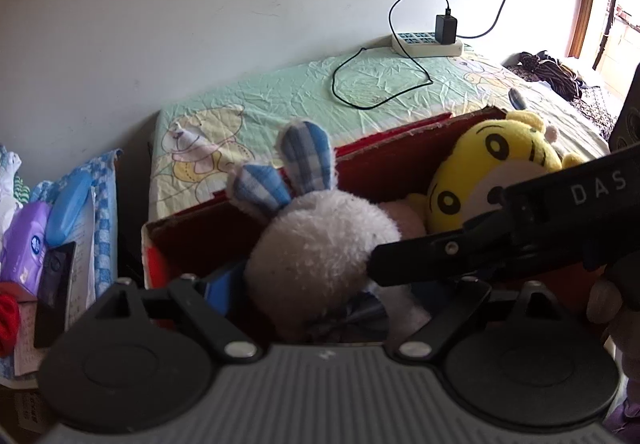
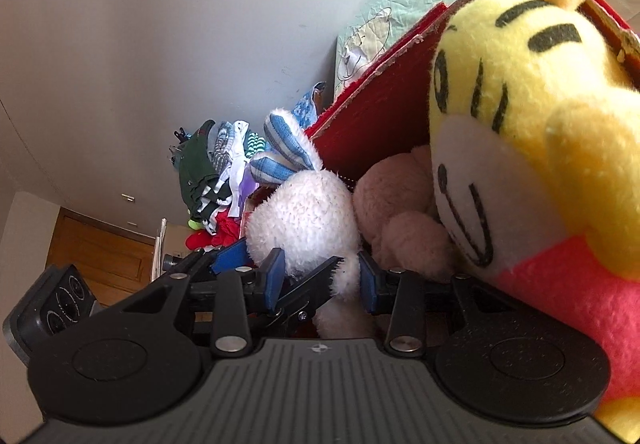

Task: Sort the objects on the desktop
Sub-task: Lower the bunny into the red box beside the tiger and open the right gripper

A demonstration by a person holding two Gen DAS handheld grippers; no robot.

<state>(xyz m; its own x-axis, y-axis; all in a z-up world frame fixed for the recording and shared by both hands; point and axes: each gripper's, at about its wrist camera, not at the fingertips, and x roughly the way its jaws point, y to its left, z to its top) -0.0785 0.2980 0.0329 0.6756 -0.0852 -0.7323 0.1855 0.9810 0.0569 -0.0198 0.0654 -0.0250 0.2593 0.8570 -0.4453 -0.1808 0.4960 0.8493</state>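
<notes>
The only writing that reads clearly is "DAS" in pale letters on the black body of the right hand-held gripper (image 1: 412,260), which crosses the left wrist view from the right edge. A purple wipes pack (image 1: 26,240) at the left carries a round blue logo, too small to read.

A red cardboard box (image 1: 396,148) sits at the near edge of a bed spread with a mint-green sheet (image 1: 280,100) printed with cartoon bears. Inside the box, a white plush rabbit (image 1: 320,240) with blue-checked ears lies toward the left end, a yellow tiger plush (image 1: 492,172) in a pink top leans in the right end, and a beige plush (image 2: 400,212) lies between them.

The left hand-held gripper (image 1: 320,296) stands wide around the rabbit's body, its blue pads not pressing on the fur. The right hand-held gripper (image 2: 320,276) is partly open, with the rabbit's lower body between its blue pads (image 2: 274,276); whether they squeeze it I cannot tell.

At the far edge of the bed, against a plain white wall, a white power strip (image 1: 424,44) holds a black charger (image 1: 446,28) whose cable loops over the sheet. Dark clothing (image 1: 556,72) lies by the bright window on the right. Folded clothes (image 2: 216,172) are piled left of the box, and a wooden door (image 2: 100,248) shows beyond.
</notes>
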